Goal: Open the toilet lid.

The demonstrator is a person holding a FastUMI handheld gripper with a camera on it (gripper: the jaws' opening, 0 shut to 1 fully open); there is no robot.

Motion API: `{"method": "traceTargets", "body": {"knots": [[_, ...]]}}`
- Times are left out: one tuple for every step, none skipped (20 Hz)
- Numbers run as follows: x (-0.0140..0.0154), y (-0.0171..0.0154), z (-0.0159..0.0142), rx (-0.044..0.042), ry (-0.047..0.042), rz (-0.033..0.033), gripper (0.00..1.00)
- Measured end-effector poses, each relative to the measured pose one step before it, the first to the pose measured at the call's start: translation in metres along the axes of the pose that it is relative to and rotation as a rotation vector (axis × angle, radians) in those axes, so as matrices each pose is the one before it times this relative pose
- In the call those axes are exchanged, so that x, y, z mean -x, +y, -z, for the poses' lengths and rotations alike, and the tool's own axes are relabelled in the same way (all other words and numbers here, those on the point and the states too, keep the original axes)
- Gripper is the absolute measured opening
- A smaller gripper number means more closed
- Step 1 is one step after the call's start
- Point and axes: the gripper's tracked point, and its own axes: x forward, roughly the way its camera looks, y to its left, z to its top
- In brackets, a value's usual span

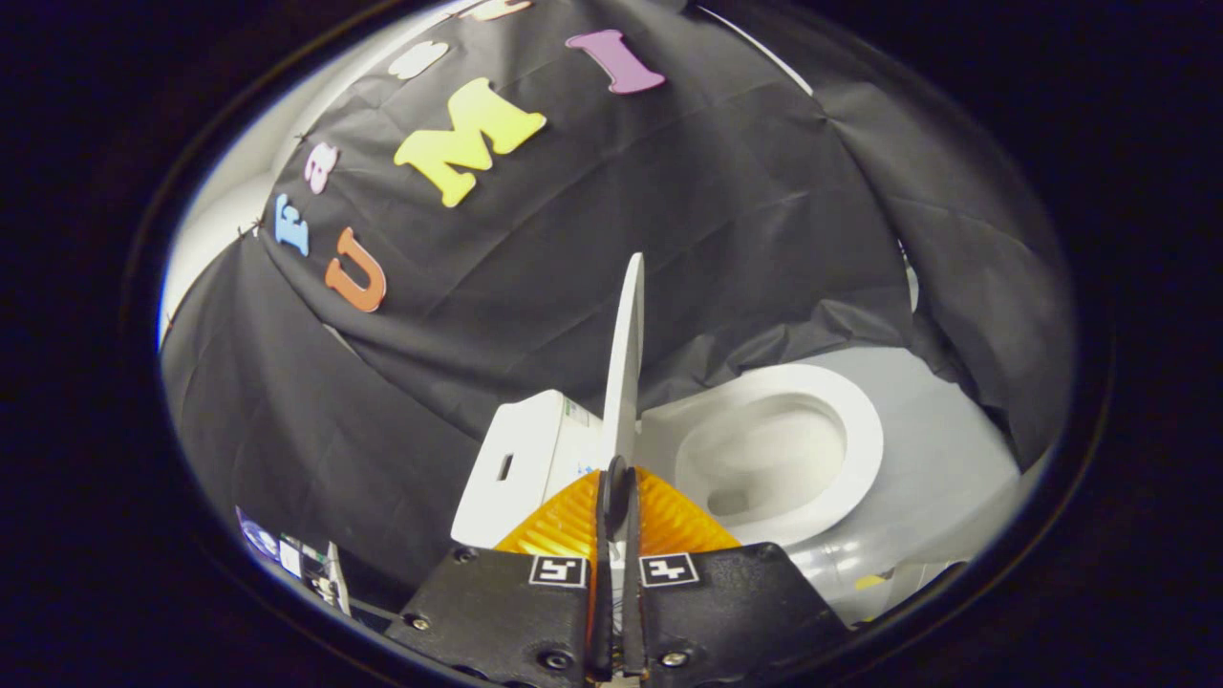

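Gripper fingers nearly closed, pinching the lower edge of the raised toilet lid, which stands upright at 12 o'clock from them. Seat and bowl lie at 2 o'clock; cistern at 10 o'clock.

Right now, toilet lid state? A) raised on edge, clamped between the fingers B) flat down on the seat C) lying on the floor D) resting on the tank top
A: the lid stands upright, seen edge-on, its lower edge pinched in the gripper, with the seat and bowl uncovered beside it and the tank on its other side.
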Motion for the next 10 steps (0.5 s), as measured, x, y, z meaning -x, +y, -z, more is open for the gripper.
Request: {"method": "traceTargets", "body": {"knots": [[-0.00102, 0.00811, 0.00083, 0.01616, 0.00081, 0.00025, 0.08], [-0.00128, 0.00951, -0.00024, 0.01305, 0.00088, -0.00210, 0.07], [-0.00122, 0.00814, 0.00065, 0.01650, -0.00121, 0.00179, 0.08], [-0.00157, 0.00963, -0.00006, 0.01450, 0.00079, -0.00123, 0.08], [-0.00114, 0.00580, -0.00063, 0.01502, -0.00023, -0.00022, 0.08], [-0.00056, 0.00709, 0.00026, 0.01263, 0.00336, -0.00482, 0.07], [-0.00166, 0.00705, 0.00044, 0.01847, 0.00154, 0.00089, 0.07], [-0.00147, 0.00531, 0.00096, 0.01477, 0.00030, 0.00617, 0.07], [-0.00144, 0.00525, -0.00004, 0.02127, -0.00213, 0.01538, 0.07], [-0.00080, 0.00698, 0.00030, 0.02489, -0.00319, 0.01030, 0.07]]}}
